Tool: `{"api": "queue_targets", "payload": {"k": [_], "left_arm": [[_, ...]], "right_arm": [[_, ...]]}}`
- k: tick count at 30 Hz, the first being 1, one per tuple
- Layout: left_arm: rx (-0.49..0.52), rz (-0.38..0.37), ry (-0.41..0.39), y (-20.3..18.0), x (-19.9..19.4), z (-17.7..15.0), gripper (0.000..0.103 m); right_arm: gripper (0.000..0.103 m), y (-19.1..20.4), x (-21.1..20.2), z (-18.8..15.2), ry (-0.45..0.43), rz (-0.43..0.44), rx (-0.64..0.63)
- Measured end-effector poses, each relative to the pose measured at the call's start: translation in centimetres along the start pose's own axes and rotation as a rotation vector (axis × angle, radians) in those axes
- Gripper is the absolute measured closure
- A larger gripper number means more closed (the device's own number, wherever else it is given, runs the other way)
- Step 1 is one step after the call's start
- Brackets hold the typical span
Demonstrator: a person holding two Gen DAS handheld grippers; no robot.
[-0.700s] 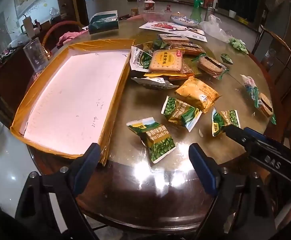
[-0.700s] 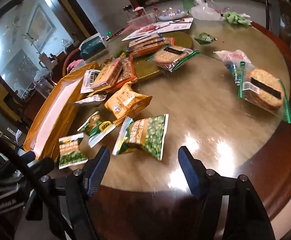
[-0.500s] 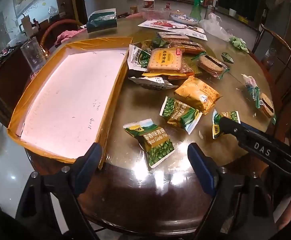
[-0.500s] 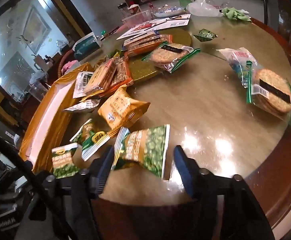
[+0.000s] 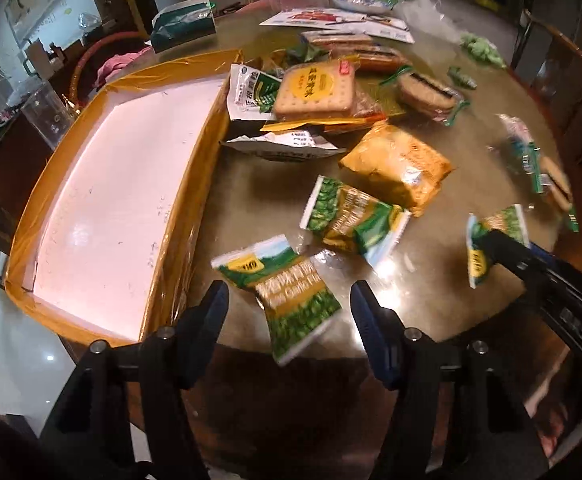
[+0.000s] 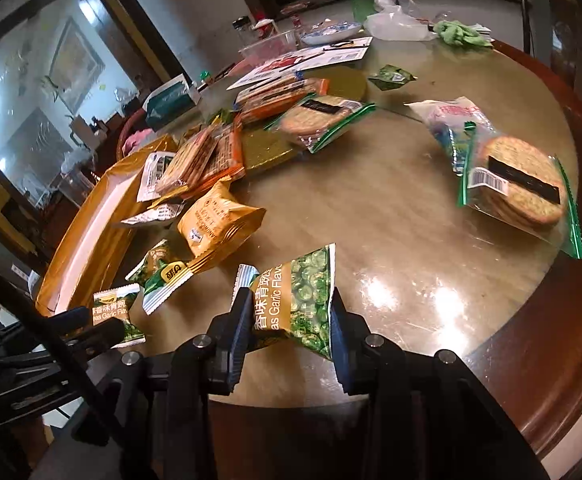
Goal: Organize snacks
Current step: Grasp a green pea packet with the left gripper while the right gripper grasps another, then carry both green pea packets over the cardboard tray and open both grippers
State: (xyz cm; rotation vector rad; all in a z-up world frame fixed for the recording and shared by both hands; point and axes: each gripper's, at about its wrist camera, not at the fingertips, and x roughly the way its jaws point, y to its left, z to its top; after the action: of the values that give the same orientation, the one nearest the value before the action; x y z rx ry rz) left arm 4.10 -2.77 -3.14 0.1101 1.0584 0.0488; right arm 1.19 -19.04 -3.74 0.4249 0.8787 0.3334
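Fingers of the right gripper [image 6: 289, 330] stand on either side of a green pea packet [image 6: 297, 300], both pads pressed against its edges; the packet is clamped between them and tilted, its far end raised above the round worktop [image 6: 391, 216]. In the left wrist view the same packet [image 5: 495, 236] shows at the right, partly hidden behind the dark body of the right gripper.

Fingers of the left gripper [image 5: 289, 312] are apart and hold nothing. A second green pea packet [image 5: 287, 296] lies flat on the worktop [image 5: 251, 184] between them, near the worktop's near edge; whether either pad touches it cannot be told. In the right wrist view this second packet [image 6: 119, 314] lies at the lower left, with the left gripper's dark fingers [image 6: 91, 332] around it.

A shallow tray [image 5: 195, 200] with yellow taped walls and a white floor rests on the left part of the worktop, just beside the second packet. No snack lies inside it.

Remaining snacks on the worktop:
- a third green pea packet [image 5: 351, 220], beyond the second one;
- a yellow packet [image 5: 395, 164], touching the third pea packet;
- a square cracker pack [image 5: 315, 88] on top of a pile next to the tray's far corner;
- a round cracker pack with green edges [image 6: 519, 188], on the right side of the worktop, well apart from the pile.
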Motion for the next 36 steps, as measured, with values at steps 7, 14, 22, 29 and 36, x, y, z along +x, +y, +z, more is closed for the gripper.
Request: {"api": "queue_targets", "payload": {"k": [7,14,22,29,36], "left_arm": [[-0.029,-0.028,0.009,0.5,1.0,-0.8,0.061],[-0.069,-0.204,-0.026,1.7,-0.6,-2.7,0.063],[-0.183,-0.261,-0.107,4.8,-3.9,-2.1,0.063],[-0.284,-0.237,-0.212,9.8,-6.4,-1.4,0.063],[-0.396,-0.145,-0.237,16.1,-4.6,-1.0,0.063]], "right_arm": [[0.068,0.8,-0.2,-0.2,0.001,-0.032,-0.046],[0.068,1.1,-0.2,-0.5,0.014,-0.056,-0.058],[0.070,2.1,-0.9,-0.7,-0.007,0.013,-0.024],[0.071,6.6,-2.0,0.4,-0.062,0.133,-0.112],[0.071,13.6,1.2,1.6,0.009,0.221,-0.240]]}}
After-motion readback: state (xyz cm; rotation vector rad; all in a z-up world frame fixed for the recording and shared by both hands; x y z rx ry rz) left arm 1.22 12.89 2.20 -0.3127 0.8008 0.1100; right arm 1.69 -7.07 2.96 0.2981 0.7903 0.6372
